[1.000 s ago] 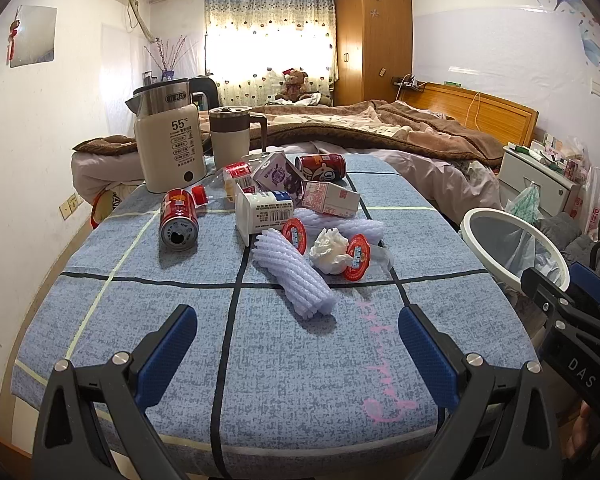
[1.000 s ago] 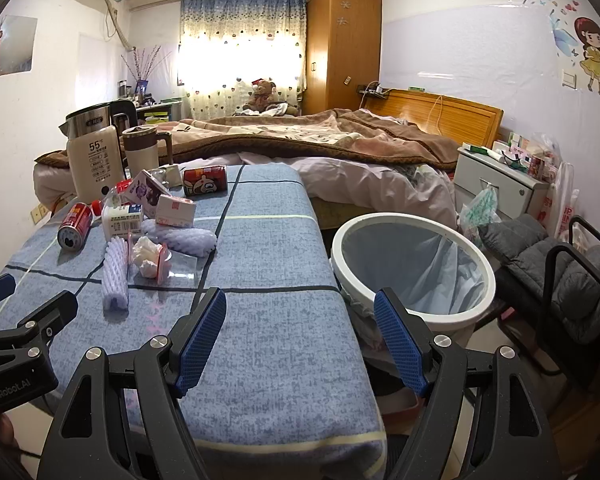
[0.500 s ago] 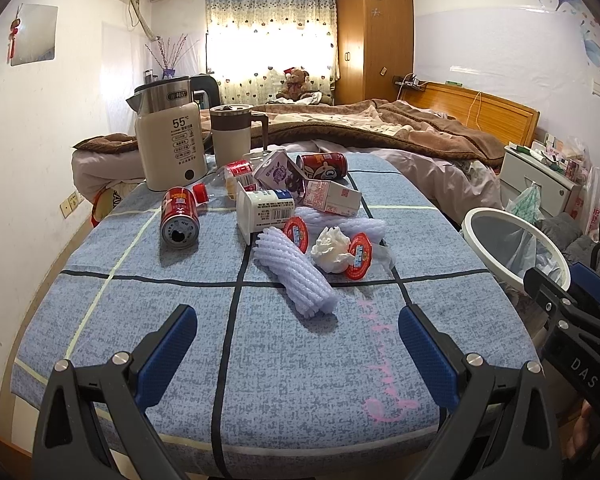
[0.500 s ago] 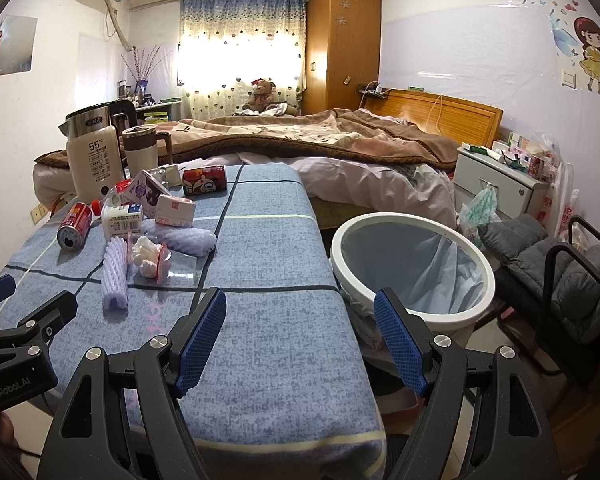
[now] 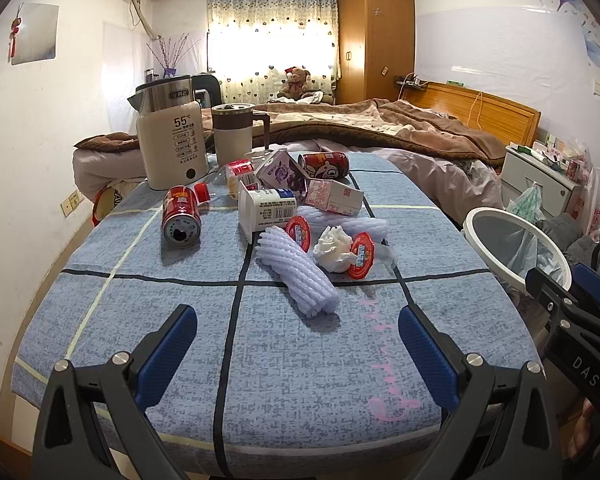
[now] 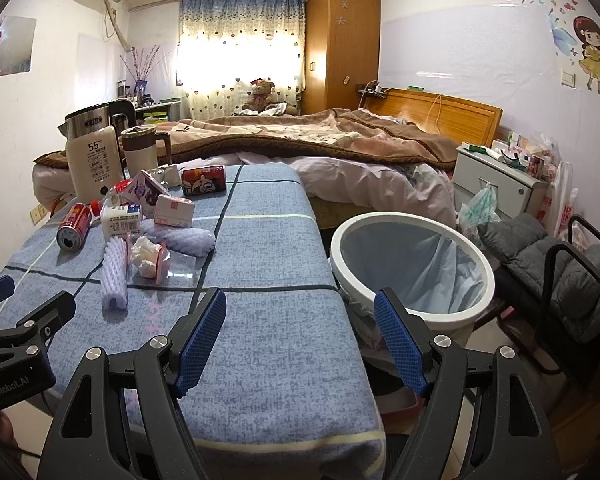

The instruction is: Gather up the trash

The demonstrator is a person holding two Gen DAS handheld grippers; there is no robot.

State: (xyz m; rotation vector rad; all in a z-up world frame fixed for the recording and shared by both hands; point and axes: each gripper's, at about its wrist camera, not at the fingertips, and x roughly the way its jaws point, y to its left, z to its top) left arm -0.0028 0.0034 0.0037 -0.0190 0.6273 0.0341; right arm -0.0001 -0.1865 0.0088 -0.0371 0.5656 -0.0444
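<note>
Left wrist view: left gripper (image 5: pixel 296 344) wide open, empty; right gripper (image 6: pixel 300 340) likewise; trash (image 5: pixel 296 268) all on the table (image 5: pixel 140 320); bin (image 6: pixel 412 312) beside it looks empty; nothing collected yet.

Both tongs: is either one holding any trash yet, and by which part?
Nothing is held. Left tongs and right tongs are open and empty above the table.

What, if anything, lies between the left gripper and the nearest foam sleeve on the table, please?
Nothing visible does: only bare blue tablecloth separates the open left gripper from the foam sleeve, whose near end points towards it.
</note>
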